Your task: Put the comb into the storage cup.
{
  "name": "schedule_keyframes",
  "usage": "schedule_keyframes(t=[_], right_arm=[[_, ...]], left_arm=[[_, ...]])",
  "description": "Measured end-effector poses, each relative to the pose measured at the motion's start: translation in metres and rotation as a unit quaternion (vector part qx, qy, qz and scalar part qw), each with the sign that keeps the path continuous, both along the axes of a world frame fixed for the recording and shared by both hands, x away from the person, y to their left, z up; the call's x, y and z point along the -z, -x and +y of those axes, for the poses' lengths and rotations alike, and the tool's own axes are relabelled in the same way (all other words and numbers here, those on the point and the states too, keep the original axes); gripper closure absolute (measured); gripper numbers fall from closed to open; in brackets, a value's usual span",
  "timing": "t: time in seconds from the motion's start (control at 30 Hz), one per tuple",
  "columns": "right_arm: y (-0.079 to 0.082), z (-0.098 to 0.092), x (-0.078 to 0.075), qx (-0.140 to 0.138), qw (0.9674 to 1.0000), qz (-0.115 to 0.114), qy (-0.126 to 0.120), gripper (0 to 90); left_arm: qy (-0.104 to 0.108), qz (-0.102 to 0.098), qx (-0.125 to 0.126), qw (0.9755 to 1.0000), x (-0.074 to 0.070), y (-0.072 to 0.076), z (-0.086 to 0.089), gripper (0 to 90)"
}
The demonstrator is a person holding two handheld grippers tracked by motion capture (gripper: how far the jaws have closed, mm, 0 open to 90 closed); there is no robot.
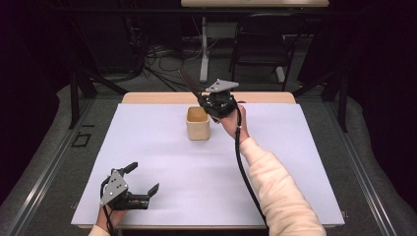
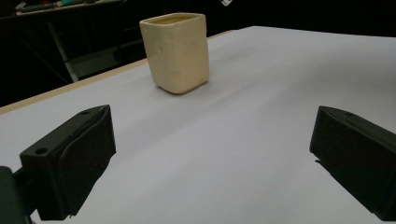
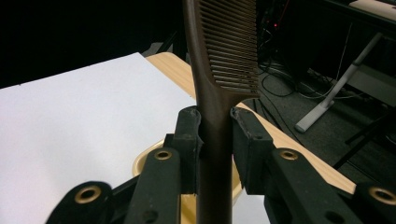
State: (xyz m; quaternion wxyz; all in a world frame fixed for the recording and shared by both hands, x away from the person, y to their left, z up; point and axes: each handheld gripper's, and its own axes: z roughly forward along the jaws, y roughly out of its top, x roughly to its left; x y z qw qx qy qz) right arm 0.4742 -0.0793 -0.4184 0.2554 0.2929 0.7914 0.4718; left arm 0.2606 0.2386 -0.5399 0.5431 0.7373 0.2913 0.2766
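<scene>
The right gripper (image 3: 215, 126) is pinching a brown toothed comb (image 3: 224, 51) above the squarish cream cup (image 1: 197, 123) sitting on the white-covered counter (image 1: 162, 162); the left gripper (image 1: 145, 182) is resting spread wide, well apart.

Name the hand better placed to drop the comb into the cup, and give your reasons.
Right. The right gripper already clamps the comb just above the cream cup. The left gripper sits open near the table's front edge, far from both.

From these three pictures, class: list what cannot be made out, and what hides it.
- Comb tip: cut by top edge, right gripper view.
- Comb handle's lower end: behind right hand-held gripper.
- Cup contents: walls hide inside, left gripper view; gripper covers part of it, high view.
</scene>
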Motion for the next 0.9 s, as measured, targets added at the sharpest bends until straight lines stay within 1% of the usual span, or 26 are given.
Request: schedule_keyframes(t=[0.23, 0.53, 0.9], right_arm=[[-0.005, 0.003, -0.001, 0.003, 0.9999, -0.011, -0.009, 72.6], [-0.011, 0.008, 0.003, 0.006, 0.9998, -0.014, -0.017, 72.7], [-0.015, 0.015, 0.002, 0.007, 0.9995, -0.018, -0.026, 72.6]], left_arm=[[0.001, 0.0, 0.0, 1.0, 0.0, 0.0, 0.0, 0.2], [0.001, 0.0, 0.0, 1.0, 0.0, 0.0, 0.0, 0.2], [0.002, 0.0, 0.0, 1.0, 0.0, 0.001, 0.001, 0.3]])
